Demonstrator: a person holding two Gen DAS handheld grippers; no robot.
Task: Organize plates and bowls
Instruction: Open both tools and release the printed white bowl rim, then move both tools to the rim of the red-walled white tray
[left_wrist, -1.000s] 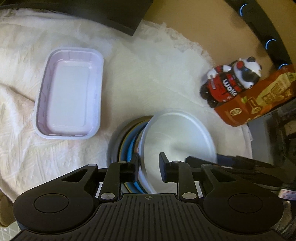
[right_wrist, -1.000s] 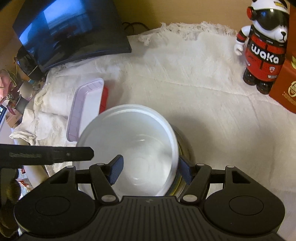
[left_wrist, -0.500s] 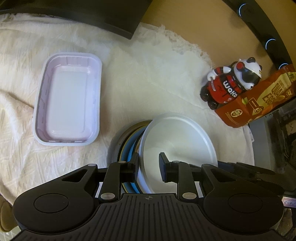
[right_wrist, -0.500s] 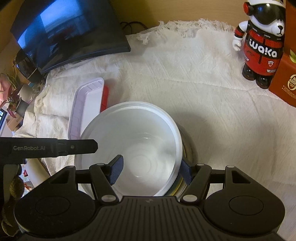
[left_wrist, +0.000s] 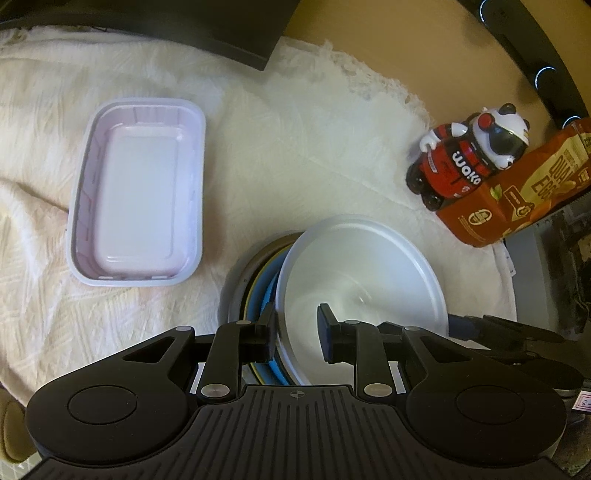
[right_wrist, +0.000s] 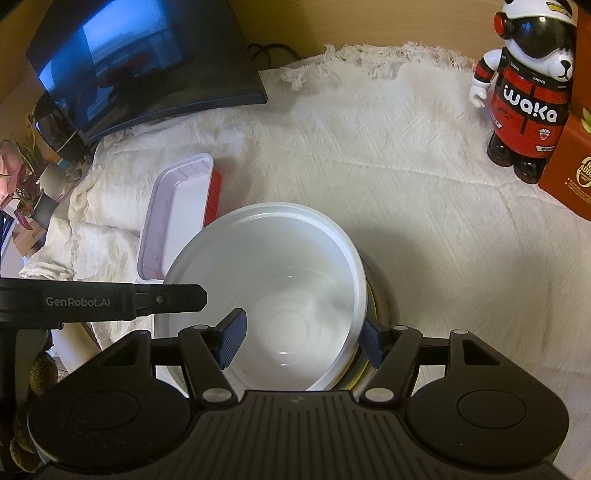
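A white foam bowl (left_wrist: 362, 280) hangs tilted over a stack of bowls (left_wrist: 240, 288) with metal, yellow and blue rims. My left gripper (left_wrist: 295, 332) is shut on the white bowl's left rim, one finger outside and one inside. In the right wrist view my right gripper (right_wrist: 301, 341) stands open astride the right wall of the white bowl (right_wrist: 280, 280). Its left pad is well inside, and its right pad is by the outer rim. A lilac rectangular tray (left_wrist: 136, 218) lies empty on the cloth to the left.
A white fringed cloth (right_wrist: 369, 155) covers the table. A panda figure (right_wrist: 528, 99) and an orange carton (left_wrist: 517, 192) stand at the right. A dark monitor (right_wrist: 140, 70) sits at the back left. Something red (right_wrist: 216, 195) shows under the tray's edge.
Almost nothing has changed. The left gripper's finger has crept slightly to the right in the right wrist view. Both grippers stand on the bowl as before.
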